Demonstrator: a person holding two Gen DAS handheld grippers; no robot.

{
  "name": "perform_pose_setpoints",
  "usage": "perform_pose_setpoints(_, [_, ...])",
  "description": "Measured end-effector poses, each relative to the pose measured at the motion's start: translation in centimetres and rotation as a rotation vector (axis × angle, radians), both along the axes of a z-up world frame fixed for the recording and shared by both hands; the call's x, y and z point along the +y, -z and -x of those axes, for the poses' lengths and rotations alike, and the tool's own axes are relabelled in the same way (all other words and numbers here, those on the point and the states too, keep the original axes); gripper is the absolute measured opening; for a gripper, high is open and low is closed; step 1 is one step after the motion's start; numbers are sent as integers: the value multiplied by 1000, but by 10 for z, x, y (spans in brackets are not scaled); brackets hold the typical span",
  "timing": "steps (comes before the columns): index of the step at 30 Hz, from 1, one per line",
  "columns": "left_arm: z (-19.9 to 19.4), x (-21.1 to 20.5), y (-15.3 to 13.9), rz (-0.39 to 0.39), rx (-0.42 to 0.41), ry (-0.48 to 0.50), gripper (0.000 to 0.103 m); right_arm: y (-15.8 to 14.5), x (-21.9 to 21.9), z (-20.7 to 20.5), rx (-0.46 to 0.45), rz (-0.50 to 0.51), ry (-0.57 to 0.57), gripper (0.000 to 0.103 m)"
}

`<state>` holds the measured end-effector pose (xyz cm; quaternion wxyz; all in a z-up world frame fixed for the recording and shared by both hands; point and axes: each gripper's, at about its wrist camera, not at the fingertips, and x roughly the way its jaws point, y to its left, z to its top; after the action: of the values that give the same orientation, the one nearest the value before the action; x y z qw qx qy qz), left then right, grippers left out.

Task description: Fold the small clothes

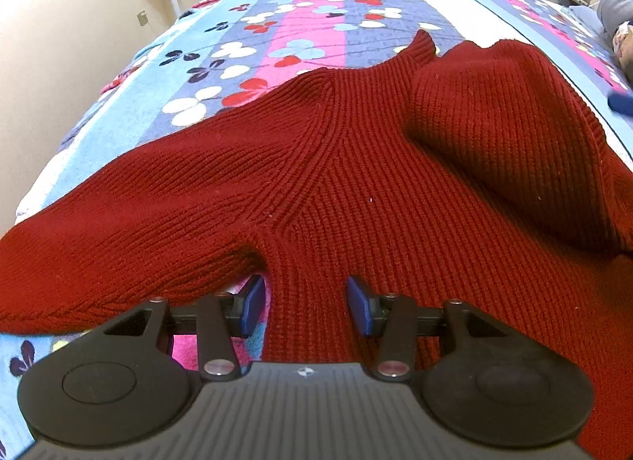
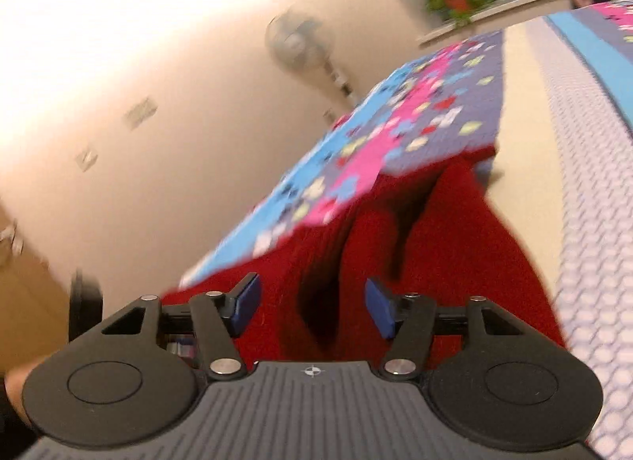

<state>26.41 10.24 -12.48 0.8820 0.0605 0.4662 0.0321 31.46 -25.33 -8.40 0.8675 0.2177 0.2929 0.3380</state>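
your left claw (image 1: 304, 303) gapes at the side of the red sweater (image 1: 356, 167) spread on the bed (image 1: 277, 25); bite shallow and the knit slips. the right claw (image 2: 312, 307) is open too, apparently over bunched fabric in the blur.

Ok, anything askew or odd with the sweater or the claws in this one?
The red sweater lies unevenly on the floral bedspread: its right part is humped up into a raised fold while the left sleeve lies flat. Both the left claw and right claw are open, holding nothing. The right view is motion-blurred.
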Motion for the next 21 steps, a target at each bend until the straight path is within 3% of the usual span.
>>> perform_pose_setpoints(5, [3, -1, 0, -9, -7, 4, 52, 5, 29, -55, 82, 14, 123, 63])
perform_pose_setpoints(8, [3, -1, 0, -5, -7, 1, 52, 25, 53, -100, 250, 88, 192, 63])
perform_pose_setpoints(9, [3, -1, 1, -7, -8, 3, 52, 29, 59, -113, 288, 110, 217, 60])
perform_pose_setpoints(10, [3, -1, 0, -7, -8, 4, 52, 30, 63, -116, 287, 117, 229, 46])
perform_pose_setpoints(12, [3, 1, 0, -2, -6, 7, 52, 22, 67, -122, 245, 146, 223, 16])
perform_pose_setpoints(15, [2, 5, -1, 16, 1, 6, 52, -9, 39, -111, 137, 162, 292, 14])
perform_pose_setpoints(17, [1, 6, -1, 23, 4, 8, 52, -37, -6, -99, 21, 169, 409, 14])
perform_pose_setpoints(19, [0, 7, -1, 28, 8, 7, 52, -58, -73, -81, -49, 176, 606, 14])
perform_pose_setpoints(21, [0, 7, -1, 27, 10, 6, 52, -71, -143, -61, -122, 258, 850, 14])
